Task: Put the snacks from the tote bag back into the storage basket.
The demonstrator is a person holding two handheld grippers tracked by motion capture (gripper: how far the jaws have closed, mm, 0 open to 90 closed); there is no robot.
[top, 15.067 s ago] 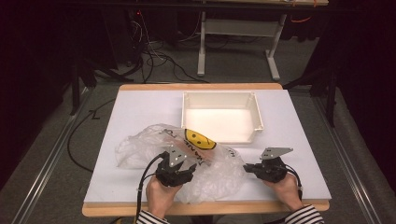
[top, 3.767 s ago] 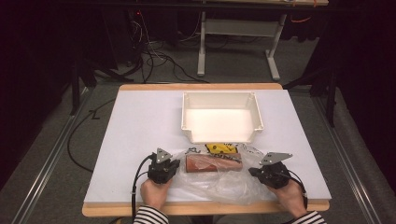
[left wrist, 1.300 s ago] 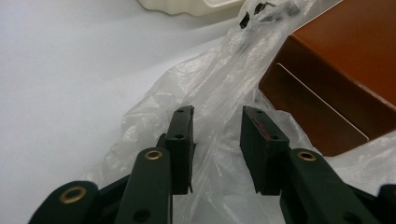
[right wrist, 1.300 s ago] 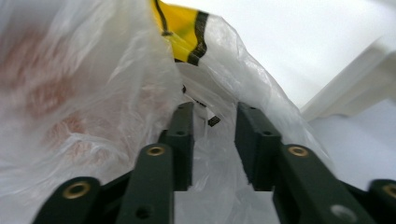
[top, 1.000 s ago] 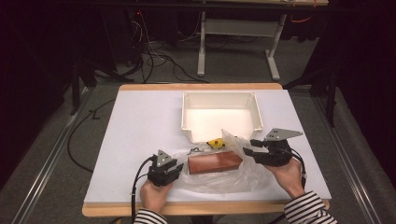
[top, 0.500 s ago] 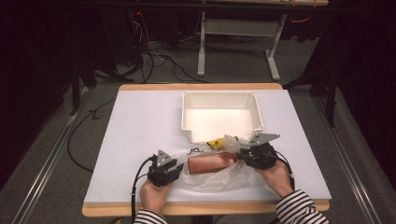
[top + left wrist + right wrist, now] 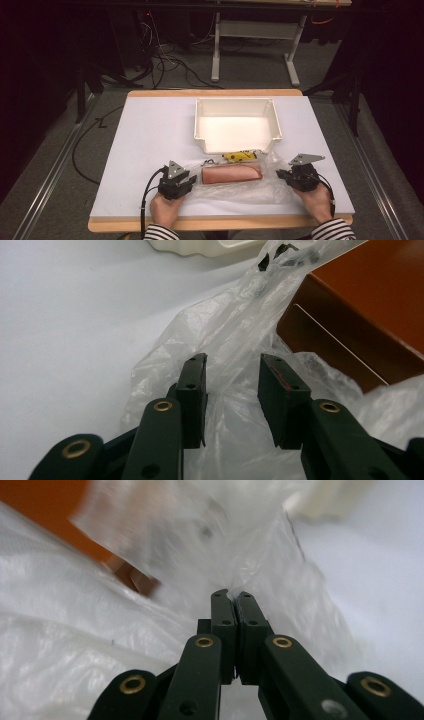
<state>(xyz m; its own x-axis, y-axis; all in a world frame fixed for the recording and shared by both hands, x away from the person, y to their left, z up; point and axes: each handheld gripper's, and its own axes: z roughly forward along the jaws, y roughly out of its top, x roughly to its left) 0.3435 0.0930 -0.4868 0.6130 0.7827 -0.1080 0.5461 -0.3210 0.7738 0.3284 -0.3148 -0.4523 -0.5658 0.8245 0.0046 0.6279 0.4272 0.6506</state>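
hand-held gripper (image 7: 176, 182): black, brass rivets | sleeves: apparently striped

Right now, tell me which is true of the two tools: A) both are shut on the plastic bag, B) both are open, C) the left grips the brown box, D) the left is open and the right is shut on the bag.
D: the left tool shows a clear gap between its jaws with only loose film of the plastic bag there, while the right tool has its jaws pressed together on the bag.

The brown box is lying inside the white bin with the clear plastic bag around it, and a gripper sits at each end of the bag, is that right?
Not quite. The brown box lies on the white table, just in front of the white bin, not inside it, as the high view shows. The rest holds: the clear plastic bag is around it, with the left gripper and right gripper at its ends.
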